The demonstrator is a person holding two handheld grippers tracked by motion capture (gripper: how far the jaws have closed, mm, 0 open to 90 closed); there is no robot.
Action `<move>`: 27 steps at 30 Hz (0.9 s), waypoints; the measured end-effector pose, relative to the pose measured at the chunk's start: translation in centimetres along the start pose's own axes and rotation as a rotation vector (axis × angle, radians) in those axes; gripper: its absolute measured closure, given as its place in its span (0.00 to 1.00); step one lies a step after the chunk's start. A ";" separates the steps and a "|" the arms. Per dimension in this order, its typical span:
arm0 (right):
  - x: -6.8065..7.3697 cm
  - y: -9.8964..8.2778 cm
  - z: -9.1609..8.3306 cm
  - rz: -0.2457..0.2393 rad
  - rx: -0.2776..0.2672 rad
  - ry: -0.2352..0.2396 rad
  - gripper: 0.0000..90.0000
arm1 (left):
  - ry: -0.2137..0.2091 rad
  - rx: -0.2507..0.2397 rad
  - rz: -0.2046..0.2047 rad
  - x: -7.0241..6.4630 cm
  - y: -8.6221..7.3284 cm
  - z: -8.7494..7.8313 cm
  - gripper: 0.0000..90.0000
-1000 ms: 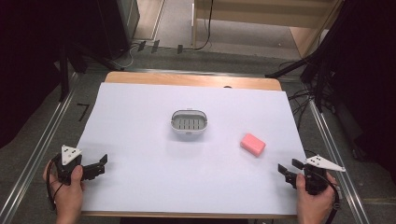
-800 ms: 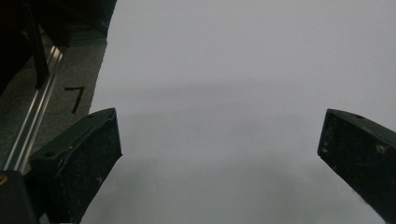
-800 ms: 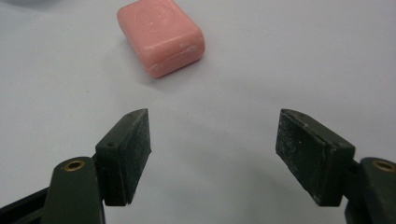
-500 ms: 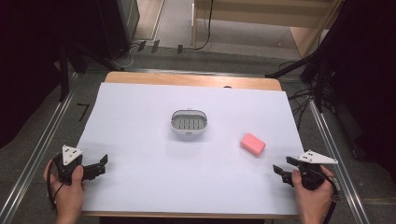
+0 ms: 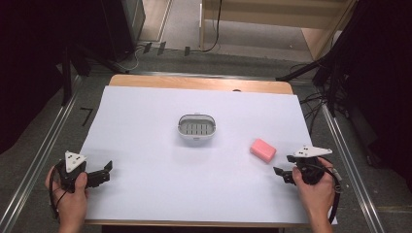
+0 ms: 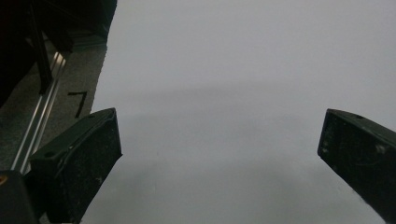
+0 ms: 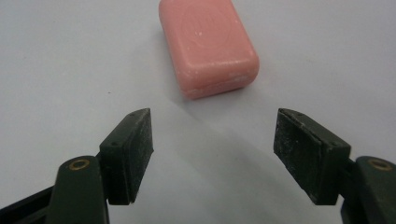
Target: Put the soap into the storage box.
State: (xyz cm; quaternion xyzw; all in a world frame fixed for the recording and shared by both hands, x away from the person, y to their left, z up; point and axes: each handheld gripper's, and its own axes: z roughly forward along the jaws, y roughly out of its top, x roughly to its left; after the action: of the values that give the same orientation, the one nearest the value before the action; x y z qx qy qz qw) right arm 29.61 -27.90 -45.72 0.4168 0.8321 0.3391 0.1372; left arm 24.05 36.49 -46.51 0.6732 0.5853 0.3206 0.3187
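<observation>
Just ahead of the right gripper (image 7: 212,140), the pink soap bar (image 7: 208,46) lies on the white counter (image 5: 145,131), untouched. Low near the counter's right edge, its hand (image 5: 316,191) aims it at the bar; the jaws have just been opening, nothing between them.

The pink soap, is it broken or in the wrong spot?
The pink soap looks whole, with a few pale scuffs along its near edge. It lies flat on the white sheet, apart from the grey dish, with the open right tongs just short of it. Nothing is spilled or tipped over.
</observation>
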 end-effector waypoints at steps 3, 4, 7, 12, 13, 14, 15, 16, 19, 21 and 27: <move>0.0 0.7 0.2 -0.021 0.009 0.004 0.32 | 0.000 0.002 0.000 0.0 0.0 0.0 0.00; -0.1 0.9 0.3 -0.025 0.011 0.008 0.32 | 0.000 0.001 0.000 0.0 0.0 0.0 0.00; -0.1 1.5 0.4 -0.036 0.020 0.017 0.32 | -0.001 -0.001 0.001 0.0 0.0 0.0 0.00; 0.0 2.4 0.6 -0.064 0.036 0.022 0.32 | -0.001 0.000 0.001 0.0 0.0 0.0 0.00; 0.0 2.5 0.6 -0.074 0.035 0.024 0.32 | -0.002 -0.001 0.000 0.0 0.0 0.0 0.00; 0.0 2.6 0.7 -0.072 0.042 0.025 0.31 | -0.002 -0.001 0.001 0.0 0.0 0.0 0.00; 0.0 2.7 0.8 -0.082 0.042 0.029 0.32 | -0.002 -0.001 0.000 0.0 0.0 0.0 0.00; 0.0 2.9 0.9 -0.089 0.047 0.030 0.31 | -0.002 -0.001 0.000 0.0 0.0 0.0 0.00; 0.2 3.2 1.1 -0.103 0.054 0.034 0.31 | -0.001 0.001 0.001 0.0 0.0 0.0 0.00; 0.2 3.5 1.3 -0.112 0.055 0.031 0.32 | -0.001 0.001 0.001 0.0 0.0 0.0 0.00; 0.3 4.1 1.7 -0.127 0.069 0.031 0.32 | -0.002 0.000 0.002 0.0 0.0 0.0 0.00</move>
State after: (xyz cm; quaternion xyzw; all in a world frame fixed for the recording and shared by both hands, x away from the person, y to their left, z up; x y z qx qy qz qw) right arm 32.73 -25.20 -44.14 0.3622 0.8702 0.3072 0.1312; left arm 24.04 36.47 -46.51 0.6739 0.5844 0.3203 0.3189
